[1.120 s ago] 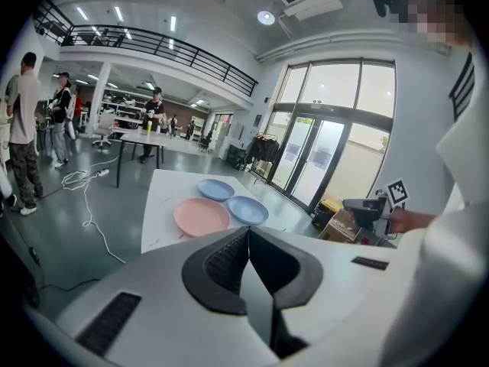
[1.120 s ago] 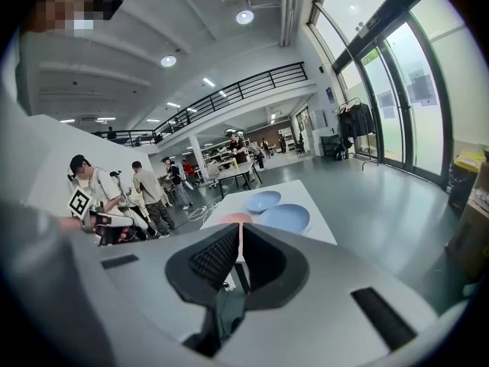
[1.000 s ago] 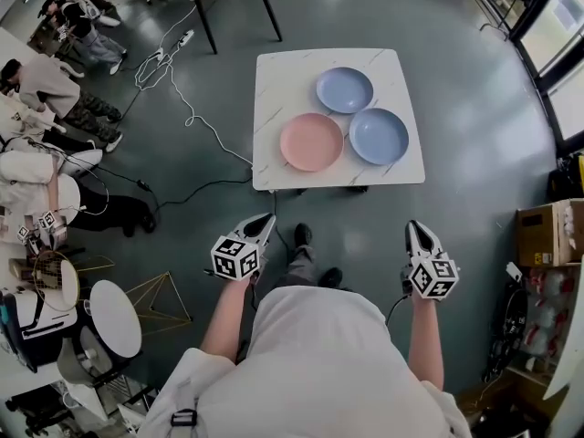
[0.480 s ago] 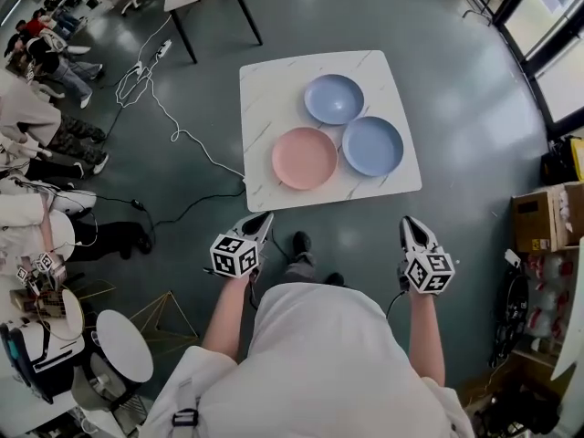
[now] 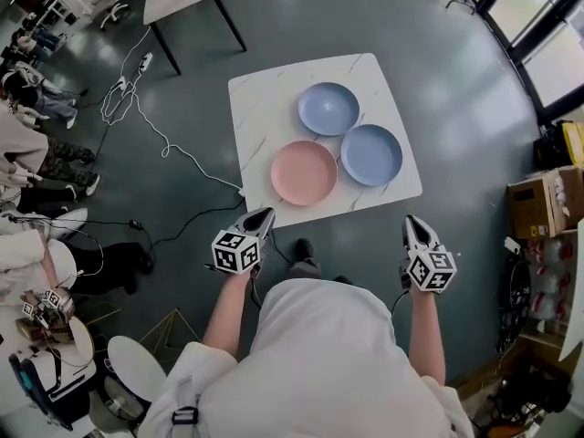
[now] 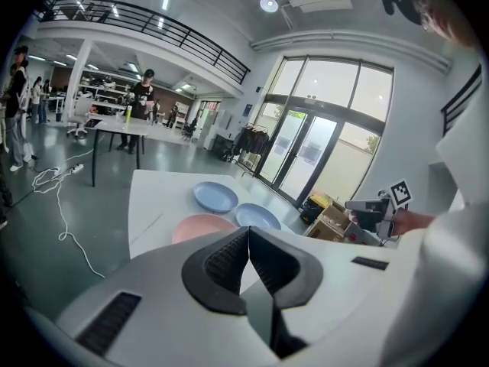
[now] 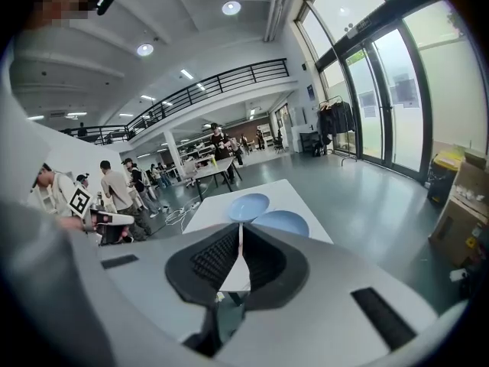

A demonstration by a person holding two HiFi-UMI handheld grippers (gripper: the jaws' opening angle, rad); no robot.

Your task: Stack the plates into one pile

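A: At twelve o'clock on the table [image 5: 255, 108] sit the pink plate [image 5: 304, 172], far blue plate [image 5: 328, 109] and right blue plate [image 5: 371, 154], rim to rim. The left tool [image 5: 264, 213] and right tool [image 5: 411, 221] are pinched together, empty.
B: Grabbing one rim may shove its neighbours.

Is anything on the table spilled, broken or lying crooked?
Nothing stands out. The pink plate, the far blue plate and the right blue plate lie flat and whole on the white table, not yet stacked.

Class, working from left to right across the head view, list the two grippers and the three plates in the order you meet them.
left gripper → pink plate → farther blue plate → nearer blue plate → right gripper
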